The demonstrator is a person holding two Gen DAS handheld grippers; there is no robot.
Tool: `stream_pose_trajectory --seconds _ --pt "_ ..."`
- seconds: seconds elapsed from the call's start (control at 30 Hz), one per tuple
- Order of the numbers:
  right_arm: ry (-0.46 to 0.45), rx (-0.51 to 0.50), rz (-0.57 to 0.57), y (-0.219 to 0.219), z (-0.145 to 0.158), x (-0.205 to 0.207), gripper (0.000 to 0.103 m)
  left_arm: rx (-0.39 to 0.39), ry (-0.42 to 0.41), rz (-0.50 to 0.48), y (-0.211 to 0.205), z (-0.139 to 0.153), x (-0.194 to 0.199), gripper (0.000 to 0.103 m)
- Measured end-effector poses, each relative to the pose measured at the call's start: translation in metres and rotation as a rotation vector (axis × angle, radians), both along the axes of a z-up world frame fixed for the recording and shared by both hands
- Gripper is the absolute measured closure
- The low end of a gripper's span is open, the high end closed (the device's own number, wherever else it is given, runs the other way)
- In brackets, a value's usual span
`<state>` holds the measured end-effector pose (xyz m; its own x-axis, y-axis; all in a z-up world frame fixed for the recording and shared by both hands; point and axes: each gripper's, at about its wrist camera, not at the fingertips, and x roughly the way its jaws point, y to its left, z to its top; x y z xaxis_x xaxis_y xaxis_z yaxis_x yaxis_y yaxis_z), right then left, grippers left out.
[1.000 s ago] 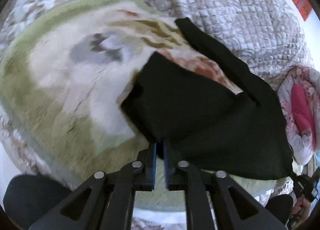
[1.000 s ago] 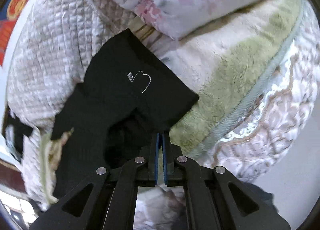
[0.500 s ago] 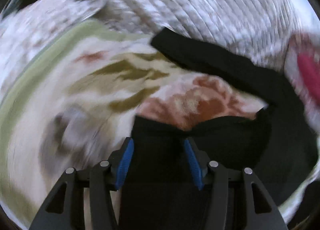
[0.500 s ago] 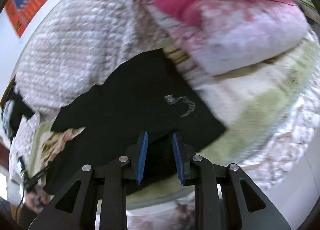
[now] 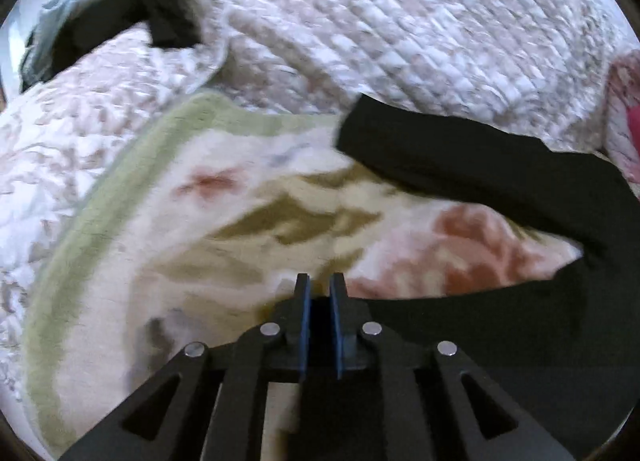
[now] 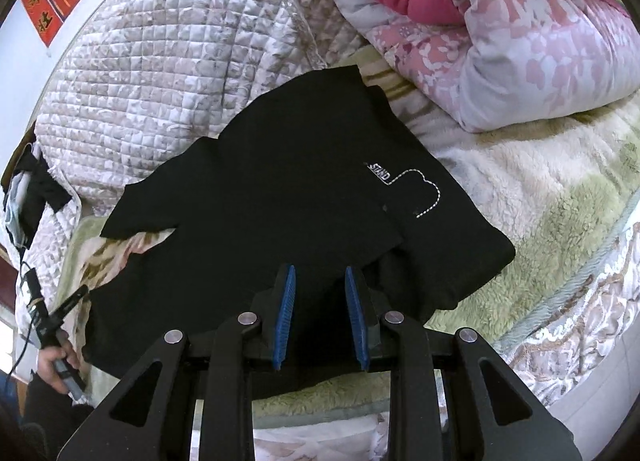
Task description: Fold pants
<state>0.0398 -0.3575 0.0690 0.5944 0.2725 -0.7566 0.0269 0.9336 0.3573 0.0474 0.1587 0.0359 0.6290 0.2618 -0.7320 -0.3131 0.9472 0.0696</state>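
Observation:
The black pants (image 6: 280,205) lie on a fleece blanket (image 6: 560,221) on the bed, with a small white stitched logo near the waist. My right gripper (image 6: 320,281) is open, its blue pads just above the near edge of the pants, holding nothing. In the left wrist view one leg of the pants (image 5: 460,157) stretches across the far right and another part (image 5: 520,333) runs under the gripper. My left gripper (image 5: 319,289) is nearly shut, with black cloth between its pads.
A quilted cover (image 5: 380,21) rises behind the blanket. A pink floral pillow (image 6: 520,41) lies at the far right. Dark clothing (image 5: 132,9) lies at the far left. The person's other hand and the left gripper (image 6: 56,341) show at the right view's left edge.
Both grippers opened half a second ago. The left one has since closed on the pants cloth and shifted left. The right one has opened wider over the waist edge.

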Motion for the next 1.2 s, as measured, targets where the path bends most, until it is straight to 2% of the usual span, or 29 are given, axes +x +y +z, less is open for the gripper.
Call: stream_pose_trajectory --seconds 0.07,0.2,0.3,0.43,0.47,0.5,0.57,0.6,0.67,0.7,0.8,0.87,0.97,1.03,1.13,1.2 --pt "0.001 -0.005 0.009 0.0 -0.001 -0.001 0.066 -0.028 -0.027 0.039 0.009 0.009 -0.01 0.084" --pt "-0.001 -0.024 0.042 0.009 -0.003 0.001 0.06 -0.098 -0.067 0.043 0.004 0.023 -0.033 0.081" --pt "0.001 -0.072 0.103 0.023 -0.006 0.002 0.06 -0.171 -0.066 -0.031 -0.018 0.023 -0.047 0.071" --pt "0.004 -0.151 0.129 0.029 -0.012 0.009 0.06 -0.241 -0.004 -0.154 -0.057 -0.004 -0.057 0.071" --pt "0.015 -0.166 0.13 0.026 -0.015 0.014 0.06 -0.244 0.019 -0.168 -0.064 -0.012 -0.057 0.071" --pt "0.037 -0.189 0.129 0.023 -0.02 0.02 0.064 -0.243 0.049 -0.174 -0.068 -0.02 -0.058 0.071" --pt "0.079 -0.158 0.088 0.01 -0.024 0.031 0.071 -0.233 0.087 -0.164 -0.068 -0.034 -0.056 0.07" --pt "0.084 -0.145 0.063 0.006 -0.021 0.033 0.071 -0.228 0.082 -0.146 -0.065 -0.033 -0.057 0.07" --pt "0.052 -0.191 0.033 0.006 -0.012 0.032 0.07 -0.2 0.109 -0.05 -0.054 -0.027 -0.058 0.07" --pt "0.049 -0.181 0.035 0.007 -0.011 0.03 0.069 -0.182 0.117 0.007 -0.047 -0.025 -0.06 0.071" --pt "0.039 -0.175 0.068 0.019 -0.007 0.021 0.068 -0.216 0.098 0.043 -0.039 -0.018 -0.071 0.073" --pt "0.025 -0.165 0.111 0.031 -0.006 0.017 0.064 -0.208 0.066 0.011 -0.049 -0.008 -0.077 0.072" --pt "0.018 -0.151 0.161 0.047 -0.008 0.014 0.057 -0.255 0.028 -0.087 -0.067 0.001 -0.073 0.071" --pt "0.026 -0.152 0.177 0.052 -0.011 0.015 0.057 -0.232 0.054 -0.136 -0.083 -0.004 -0.068 0.071" --pt "0.021 -0.146 0.183 0.051 -0.01 0.01 0.057 -0.23 0.136 -0.107 -0.085 -0.023 -0.068 0.071" --pt "0.008 -0.151 0.175 0.048 -0.006 0.006 0.057 -0.209 0.121 -0.103 -0.084 -0.02 -0.075 0.071"
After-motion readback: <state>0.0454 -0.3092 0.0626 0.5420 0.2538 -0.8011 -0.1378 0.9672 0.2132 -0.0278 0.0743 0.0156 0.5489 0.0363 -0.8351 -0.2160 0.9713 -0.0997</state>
